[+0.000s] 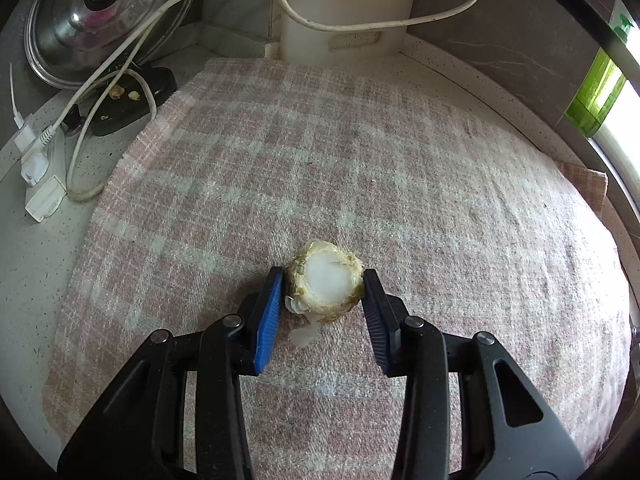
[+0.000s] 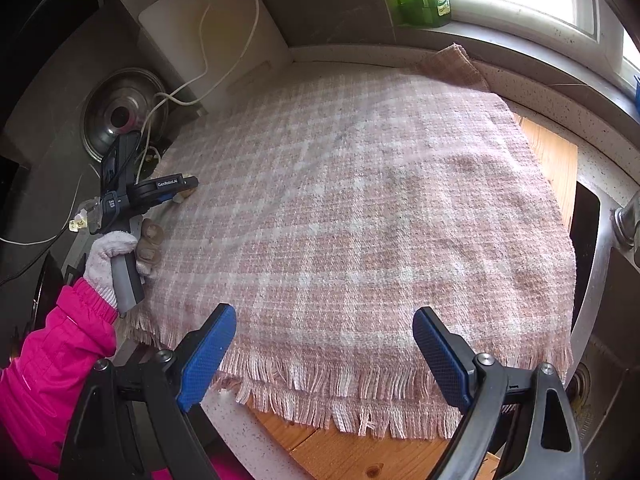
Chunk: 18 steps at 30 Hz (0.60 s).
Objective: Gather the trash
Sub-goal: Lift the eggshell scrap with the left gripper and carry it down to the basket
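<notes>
Corn cob stub [image 1: 326, 282]: I see it lying on the pink plaid cloth [image 1: 360, 168], cut end facing my left camera, low of centre in that view.
Loose scrap [image 1: 304, 336]: a pale bit on the cloth at 7 o'clock from the stub, just beside it.
Left gripper [image 1: 324, 280]: my jaws grasp the stub, blue pads pressed on both its sides.
Gloved hand [image 2: 116, 256]: holds the left gripper's handle at 9 o'clock in my right view, pink sleeve [image 2: 52, 352] behind it.
Right gripper [image 2: 324, 344]: jaws released, wide apart over the cloth's fringed edge, nothing between them.
Table [image 1: 36, 248]: speckled; a pot lid [image 1: 100, 16] and white cables [image 1: 120, 76] sit at 10 o'clock from the stub.
</notes>
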Each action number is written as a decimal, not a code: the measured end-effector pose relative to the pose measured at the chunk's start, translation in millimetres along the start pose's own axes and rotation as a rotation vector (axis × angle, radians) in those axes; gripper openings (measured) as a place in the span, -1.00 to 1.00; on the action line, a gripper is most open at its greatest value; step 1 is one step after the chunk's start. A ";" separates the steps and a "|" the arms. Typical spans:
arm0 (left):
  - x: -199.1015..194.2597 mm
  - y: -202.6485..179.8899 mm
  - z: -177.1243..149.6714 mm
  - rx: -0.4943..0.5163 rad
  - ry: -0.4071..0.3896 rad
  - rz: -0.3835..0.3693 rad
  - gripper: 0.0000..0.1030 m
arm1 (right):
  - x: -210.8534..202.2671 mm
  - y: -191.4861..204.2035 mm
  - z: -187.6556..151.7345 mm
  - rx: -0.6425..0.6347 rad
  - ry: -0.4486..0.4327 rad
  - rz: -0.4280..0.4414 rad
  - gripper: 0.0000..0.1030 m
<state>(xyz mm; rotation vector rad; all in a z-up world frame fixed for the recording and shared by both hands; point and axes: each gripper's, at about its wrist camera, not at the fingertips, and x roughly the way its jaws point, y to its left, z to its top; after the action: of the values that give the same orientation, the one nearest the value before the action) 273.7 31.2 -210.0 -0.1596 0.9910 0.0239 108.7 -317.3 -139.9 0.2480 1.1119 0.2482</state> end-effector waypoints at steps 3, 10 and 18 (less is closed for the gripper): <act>-11.7 0.3 -2.9 0.004 -0.016 -0.004 -0.24 | 1.1 0.9 -1.6 0.002 0.002 0.003 0.78; -45.5 -0.5 -17.5 0.025 -0.061 -0.015 -0.24 | 0.2 12.9 -3.7 -0.016 -0.001 0.016 0.78; -83.7 1.8 -46.9 0.033 -0.088 -0.039 -0.24 | -1.4 27.8 -10.3 -0.044 0.007 0.032 0.78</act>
<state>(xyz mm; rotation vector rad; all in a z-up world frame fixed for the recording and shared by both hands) 188.6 30.6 -165.6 -0.1464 0.9002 -0.0206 96.7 -290.7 -134.2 0.2256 1.1087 0.3018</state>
